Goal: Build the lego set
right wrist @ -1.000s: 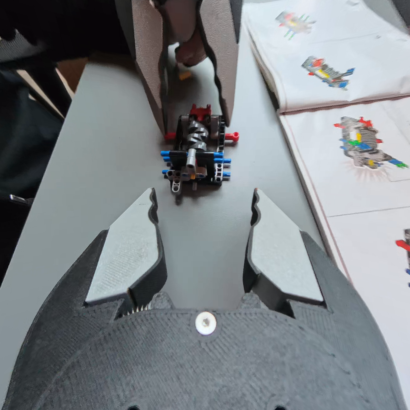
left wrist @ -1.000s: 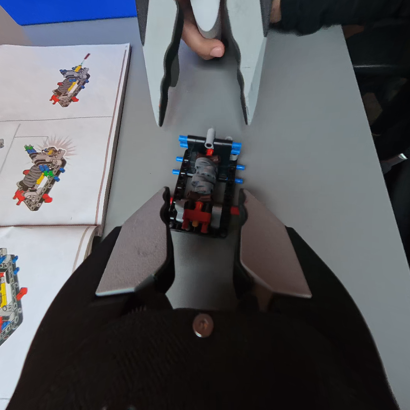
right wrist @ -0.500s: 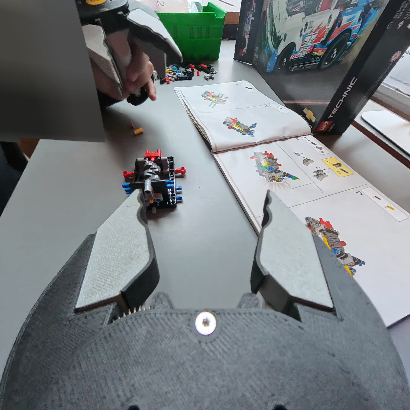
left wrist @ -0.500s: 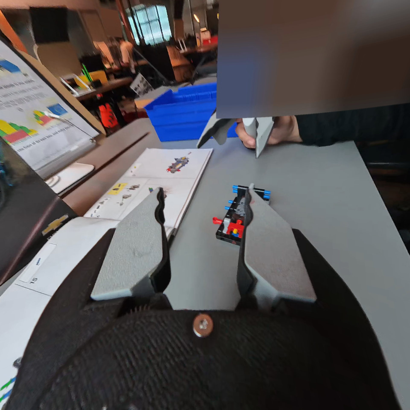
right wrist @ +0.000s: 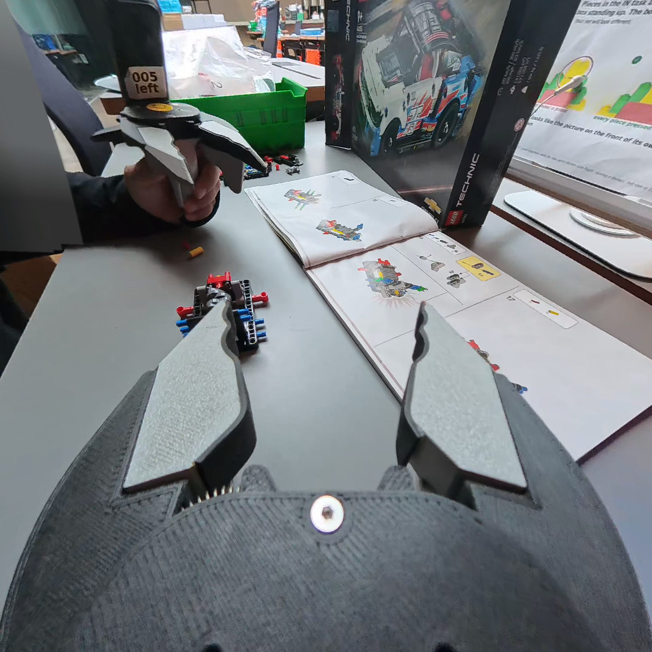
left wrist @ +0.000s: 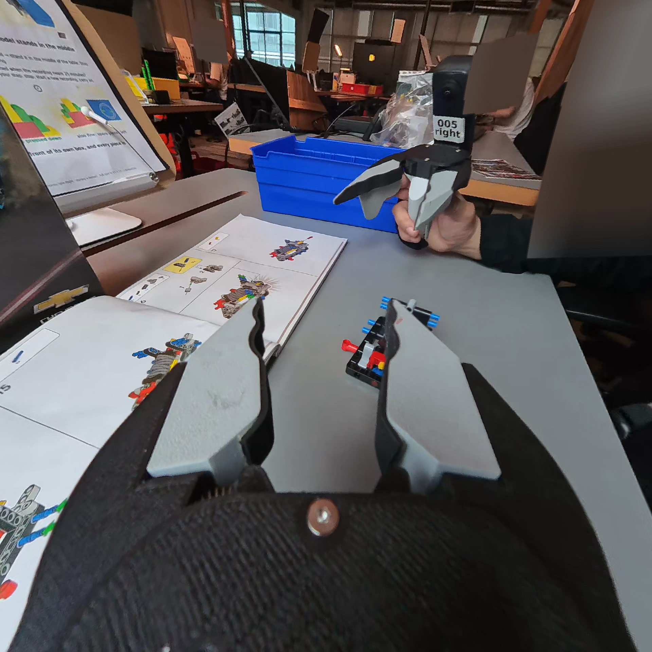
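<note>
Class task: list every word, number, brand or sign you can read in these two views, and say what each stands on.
I won't quote the writing, but these things bear it:
White tag on the left gripper: short, legible.
Second white tag on the right gripper: short, legible.
Black set box: brand lettering, legible.
Instruction booklet: step numbers, mostly too small.
Propped sheet: printed lines, partly blurred.

Both wrist cams sit raised, facing each other across the table (left wrist: pixel 494 317); both see the lego assembly (right wrist: pixel 225 303).
</note>
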The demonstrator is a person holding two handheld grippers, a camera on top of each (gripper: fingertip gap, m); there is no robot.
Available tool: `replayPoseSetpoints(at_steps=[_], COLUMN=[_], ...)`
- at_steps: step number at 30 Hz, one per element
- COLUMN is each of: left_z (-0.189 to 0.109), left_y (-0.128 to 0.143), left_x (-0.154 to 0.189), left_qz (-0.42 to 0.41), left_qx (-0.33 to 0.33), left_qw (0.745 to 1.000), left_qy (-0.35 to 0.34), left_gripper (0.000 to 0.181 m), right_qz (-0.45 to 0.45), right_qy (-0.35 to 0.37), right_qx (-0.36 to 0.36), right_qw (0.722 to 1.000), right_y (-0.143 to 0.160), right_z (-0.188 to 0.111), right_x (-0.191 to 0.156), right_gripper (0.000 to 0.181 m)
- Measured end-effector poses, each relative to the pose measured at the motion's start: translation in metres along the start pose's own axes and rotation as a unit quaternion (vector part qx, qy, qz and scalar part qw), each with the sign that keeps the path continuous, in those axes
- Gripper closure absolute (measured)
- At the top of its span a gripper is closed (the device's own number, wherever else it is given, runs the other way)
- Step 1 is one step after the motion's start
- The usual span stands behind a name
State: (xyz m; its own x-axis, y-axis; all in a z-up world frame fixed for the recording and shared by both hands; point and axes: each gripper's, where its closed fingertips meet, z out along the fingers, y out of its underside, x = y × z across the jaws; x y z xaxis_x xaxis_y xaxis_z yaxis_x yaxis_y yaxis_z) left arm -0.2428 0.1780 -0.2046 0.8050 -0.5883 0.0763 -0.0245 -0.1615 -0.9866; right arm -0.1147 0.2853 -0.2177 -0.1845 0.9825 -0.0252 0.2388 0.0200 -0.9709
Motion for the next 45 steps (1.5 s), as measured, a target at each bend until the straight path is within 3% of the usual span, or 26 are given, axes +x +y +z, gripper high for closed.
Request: replayPoseSetpoints(at_steps=[5, 9, 11, 16, 18, 24, 28, 31, 36, 41, 45], left_z=[-0.006, -0.034, -0.047, -0.061, -0.061, -0.062, -0.058, -0.056, -0.046, -0.010, 0.020], left_y=[-0.001, -0.002, 0.012, 0.068, 0.081, 0.105, 0.108, 0.110, 0.104, 0.048, 0.013], left_x=[-0.001, 0.005, 0.010, 0.031, 0.034, 0.035, 0.032, 0.027, 0.025, 0.058, 0.091], left_qz=[0.023, 0.050, 0.042, 0.000, 0.004, -0.013, -0.028, -0.016, 0.001, 0.115, 0.218], left_qx=[-0.013, -0.076, -0.130, -0.280, -0.309, -0.354, -0.350, -0.353, -0.353, -0.268, -0.178], left_qw=[0.999, 0.996, 0.991, 0.960, 0.951, 0.934, 0.935, 0.934, 0.933, 0.956, 0.959], left_qy=[-0.022, -0.016, -0.009, -0.005, -0.025, -0.041, -0.045, -0.059, -0.065, -0.042, -0.042], left_gripper=[0.116, 0.146, 0.155, 0.143, 0.138, 0.146, 0.150, 0.167, 0.167, 0.167, 0.168], right_qz=[0.003, 0.021, 0.029, 0.031, 0.023, 0.020, 0.018, 0.017, 0.020, 0.029, 0.044], right_qy=[0.039, 0.070, 0.077, 0.081, 0.084, 0.082, 0.082, 0.084, 0.085, 0.090, 0.047], right_qx=[-0.009, -0.013, -0.008, -0.012, -0.018, -0.027, -0.024, -0.020, -0.004, 0.011, 0.022], right_qw=[0.999, 0.997, 0.997, 0.996, 0.996, 0.996, 0.996, 0.996, 0.996, 0.995, 0.998], right_y=[0.006, 0.013, 0.013, 0.015, 0.017, 0.020, 0.018, 0.017, 0.011, 0.008, 0.009], right_z=[-0.004, -0.009, -0.012, -0.011, -0.009, -0.007, -0.008, -0.010, -0.016, -0.027, -0.025], right_x=[0.011, 0.019, 0.017, 0.007, 0.002, -0.007, -0.008, -0.007, -0.006, -0.008, -0.034], right_gripper=[0.083, 0.085, 0.087, 0.088, 0.089, 0.091, 0.093, 0.095, 0.099, 0.120, 0.146])
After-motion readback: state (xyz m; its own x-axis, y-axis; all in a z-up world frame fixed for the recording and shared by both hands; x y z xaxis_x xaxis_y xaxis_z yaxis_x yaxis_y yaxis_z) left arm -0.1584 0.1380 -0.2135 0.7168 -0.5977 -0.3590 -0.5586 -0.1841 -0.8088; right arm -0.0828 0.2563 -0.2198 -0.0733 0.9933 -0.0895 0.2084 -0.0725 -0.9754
